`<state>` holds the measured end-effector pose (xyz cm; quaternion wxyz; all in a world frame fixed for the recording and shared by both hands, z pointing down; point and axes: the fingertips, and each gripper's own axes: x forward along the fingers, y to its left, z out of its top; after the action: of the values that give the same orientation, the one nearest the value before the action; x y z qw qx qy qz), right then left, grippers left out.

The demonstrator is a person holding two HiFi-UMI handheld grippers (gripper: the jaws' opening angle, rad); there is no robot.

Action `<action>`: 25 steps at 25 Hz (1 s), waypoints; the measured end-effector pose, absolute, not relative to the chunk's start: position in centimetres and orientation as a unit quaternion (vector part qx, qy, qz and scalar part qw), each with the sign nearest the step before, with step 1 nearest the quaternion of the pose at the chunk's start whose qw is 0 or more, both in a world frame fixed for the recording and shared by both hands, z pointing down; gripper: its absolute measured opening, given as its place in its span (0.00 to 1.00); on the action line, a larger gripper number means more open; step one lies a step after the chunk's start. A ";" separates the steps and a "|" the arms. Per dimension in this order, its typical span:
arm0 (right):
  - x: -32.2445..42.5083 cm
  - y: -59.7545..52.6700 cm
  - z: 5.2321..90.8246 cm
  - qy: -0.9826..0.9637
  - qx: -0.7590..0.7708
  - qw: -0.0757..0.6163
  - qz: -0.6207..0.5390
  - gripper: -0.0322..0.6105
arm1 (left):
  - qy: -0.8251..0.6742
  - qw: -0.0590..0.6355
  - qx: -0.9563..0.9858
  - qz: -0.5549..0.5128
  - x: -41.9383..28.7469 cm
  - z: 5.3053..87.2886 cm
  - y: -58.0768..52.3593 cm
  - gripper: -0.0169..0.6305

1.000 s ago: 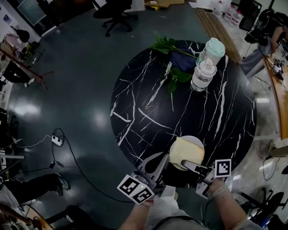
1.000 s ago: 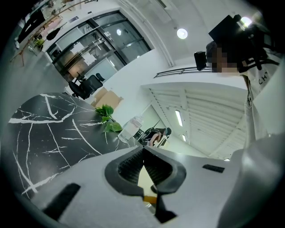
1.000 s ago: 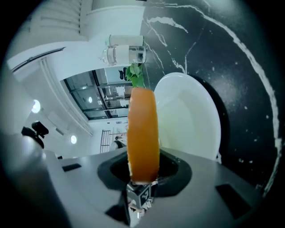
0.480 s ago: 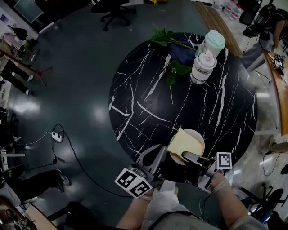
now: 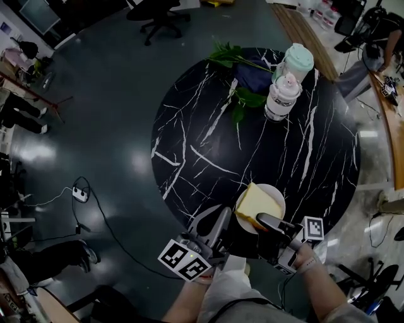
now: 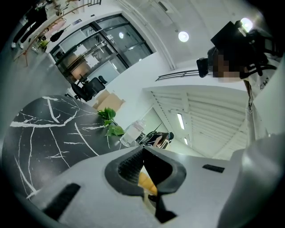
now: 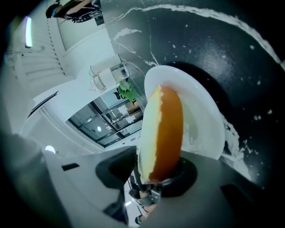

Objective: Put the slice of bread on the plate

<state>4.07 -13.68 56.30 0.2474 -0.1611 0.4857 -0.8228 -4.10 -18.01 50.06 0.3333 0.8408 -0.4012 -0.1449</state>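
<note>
Round black marble table [image 5: 208,151] on glossy dark floor [image 5: 113,94], office chair [image 5: 153,11] beyond.
</note>
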 end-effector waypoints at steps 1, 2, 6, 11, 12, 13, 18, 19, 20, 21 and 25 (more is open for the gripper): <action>4.1 -13.7 56.3 0.481 -0.160 0.253 -0.824 0.25 | -0.401 0.333 0.841 -0.145 -4.1 50.0 -18.0 0.04; 4.1 -13.7 56.2 0.475 -0.157 0.259 -0.826 0.27 | -0.400 0.334 0.841 -0.146 -4.0 50.0 -18.0 0.04; 4.1 -13.9 55.8 0.448 -0.137 0.286 -0.836 0.38 | -0.401 0.335 0.840 -0.146 -4.0 50.0 -18.0 0.04; 4.6 -14.1 55.2 0.403 -0.113 0.327 -0.847 0.44 | -0.403 0.343 0.835 -0.153 -4.2 50.1 -17.9 0.04; 4.7 -14.2 55.0 0.388 -0.105 0.339 -0.850 0.44 | -0.403 0.344 0.834 -0.155 -4.1 50.1 -17.9 0.04; 4.8 -14.1 54.7 0.376 -0.098 0.349 -0.853 0.44 | -0.403 0.345 0.833 -0.157 -4.1 50.0 -17.9 0.04; 4.6 -13.5 53.7 0.348 -0.071 0.365 -0.861 0.44 | -0.396 0.345 0.835 -0.160 -3.8 49.6 -17.9 0.04; 4.6 -13.3 53.6 0.346 -0.068 0.366 -0.861 0.44 | -0.396 0.345 0.836 -0.160 -3.8 49.6 -17.8 0.04; 4.6 -13.1 53.5 0.346 -0.066 0.366 -0.861 0.44 | -0.396 0.345 0.835 -0.161 -3.8 49.6 -17.8 0.04; 4.6 -12.9 53.4 0.346 -0.065 0.366 -0.862 0.44 | -0.397 0.345 0.835 -0.161 -3.9 49.6 -17.8 0.04; 4.2 -12.0 53.2 0.347 -0.060 0.358 -0.865 0.44 | -0.400 0.350 0.831 -0.162 -4.3 49.9 -17.6 0.04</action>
<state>4.22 -11.96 53.21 0.3576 -0.0599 0.3467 -0.8651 -4.25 -17.58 49.87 0.3499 0.8314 -0.4002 -0.1618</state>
